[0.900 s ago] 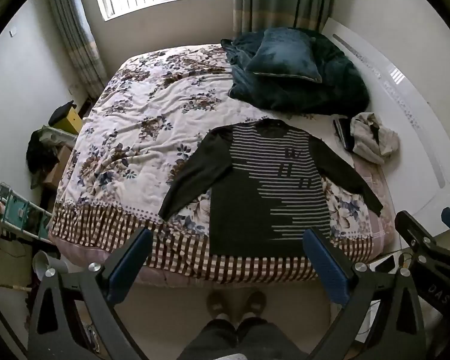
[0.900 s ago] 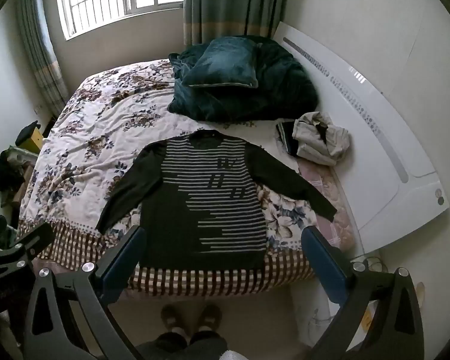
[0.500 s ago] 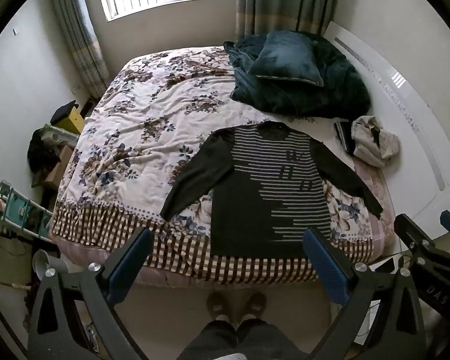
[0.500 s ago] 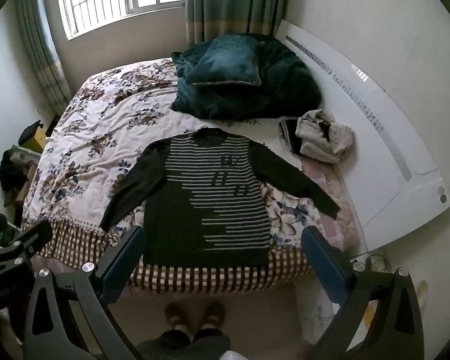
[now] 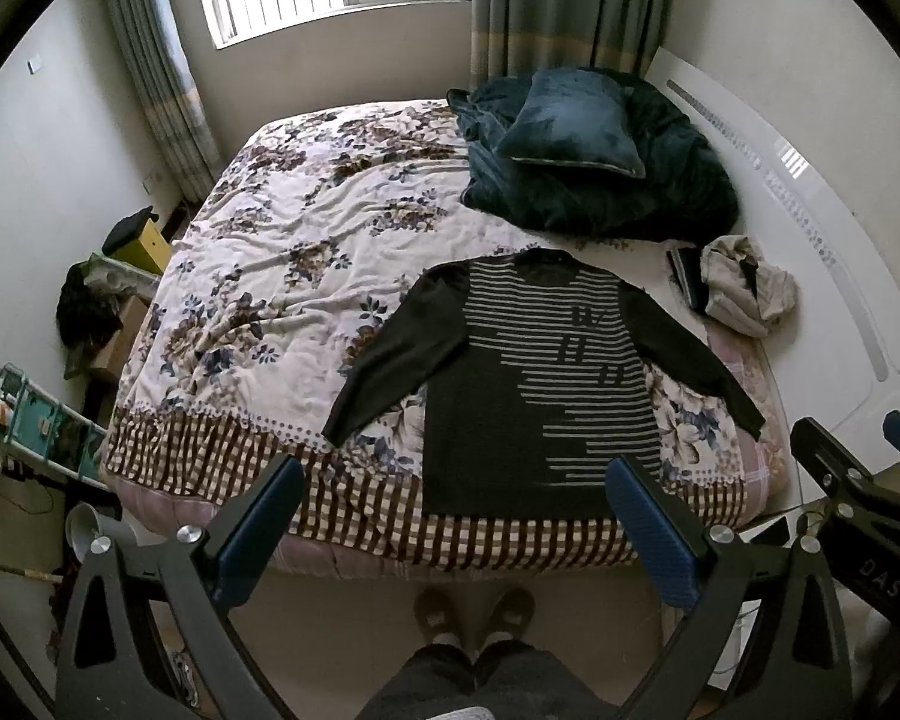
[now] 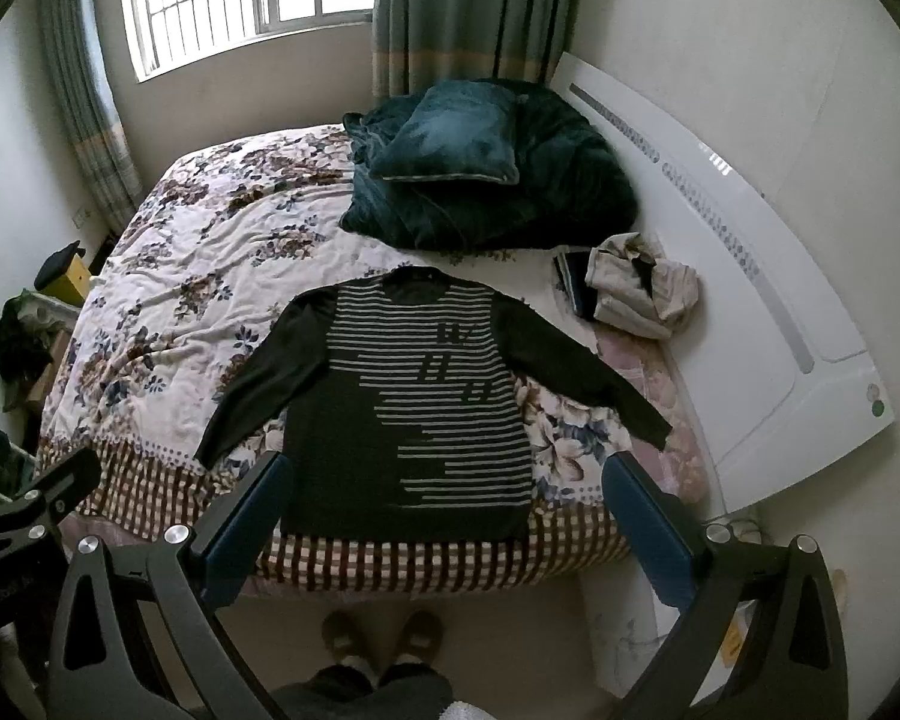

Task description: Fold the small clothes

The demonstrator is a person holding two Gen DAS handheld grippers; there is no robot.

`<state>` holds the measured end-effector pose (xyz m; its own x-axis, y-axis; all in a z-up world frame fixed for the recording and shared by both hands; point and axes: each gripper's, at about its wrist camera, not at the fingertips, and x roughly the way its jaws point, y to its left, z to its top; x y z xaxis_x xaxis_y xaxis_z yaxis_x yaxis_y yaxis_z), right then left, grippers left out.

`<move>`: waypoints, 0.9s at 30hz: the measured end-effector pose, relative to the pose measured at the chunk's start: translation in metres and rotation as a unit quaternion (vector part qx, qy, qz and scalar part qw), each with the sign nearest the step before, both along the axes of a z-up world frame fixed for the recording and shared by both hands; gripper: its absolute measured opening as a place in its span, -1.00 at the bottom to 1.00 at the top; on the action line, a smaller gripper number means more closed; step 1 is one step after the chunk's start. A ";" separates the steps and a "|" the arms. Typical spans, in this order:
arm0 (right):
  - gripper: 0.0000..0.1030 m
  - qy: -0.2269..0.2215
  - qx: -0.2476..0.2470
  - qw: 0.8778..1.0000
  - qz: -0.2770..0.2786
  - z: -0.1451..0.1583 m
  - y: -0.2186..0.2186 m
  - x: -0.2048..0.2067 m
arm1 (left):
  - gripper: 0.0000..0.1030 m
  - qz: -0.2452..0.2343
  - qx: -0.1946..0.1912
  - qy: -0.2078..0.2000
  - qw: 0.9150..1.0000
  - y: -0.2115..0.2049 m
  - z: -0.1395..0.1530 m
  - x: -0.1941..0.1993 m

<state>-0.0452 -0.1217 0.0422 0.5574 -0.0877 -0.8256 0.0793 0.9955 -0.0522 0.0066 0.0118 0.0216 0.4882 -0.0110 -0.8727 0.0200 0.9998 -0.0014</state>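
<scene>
A dark long-sleeved sweater with grey stripes (image 5: pixel 540 384) lies flat and face up on the bed, sleeves spread, hem at the near edge; it also shows in the right wrist view (image 6: pixel 414 414). My left gripper (image 5: pixel 450 528) is open and empty, held high above the floor in front of the bed. My right gripper (image 6: pixel 444 528) is open and empty too, beside it at the same height. The right gripper's fingers (image 5: pixel 840 480) show at the right edge of the left wrist view.
The bed has a floral cover (image 5: pixel 294 276) with a checked border. A dark teal blanket and pillow (image 5: pixel 576 150) lie at the head. A crumpled beige garment (image 5: pixel 744 288) lies by the white headboard (image 6: pixel 750 276). Clutter (image 5: pixel 90 312) stands left of the bed. The person's feet (image 5: pixel 474 612) are below.
Both views have shifted slightly: the bed and sweater sit a little lower in the frames. Both grippers stay open and empty.
</scene>
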 end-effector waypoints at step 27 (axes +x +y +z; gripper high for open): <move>1.00 -0.017 -0.001 1.000 0.001 0.014 -0.001 0.001 | 0.99 -0.003 0.001 -0.013 1.000 -0.017 0.006 0.006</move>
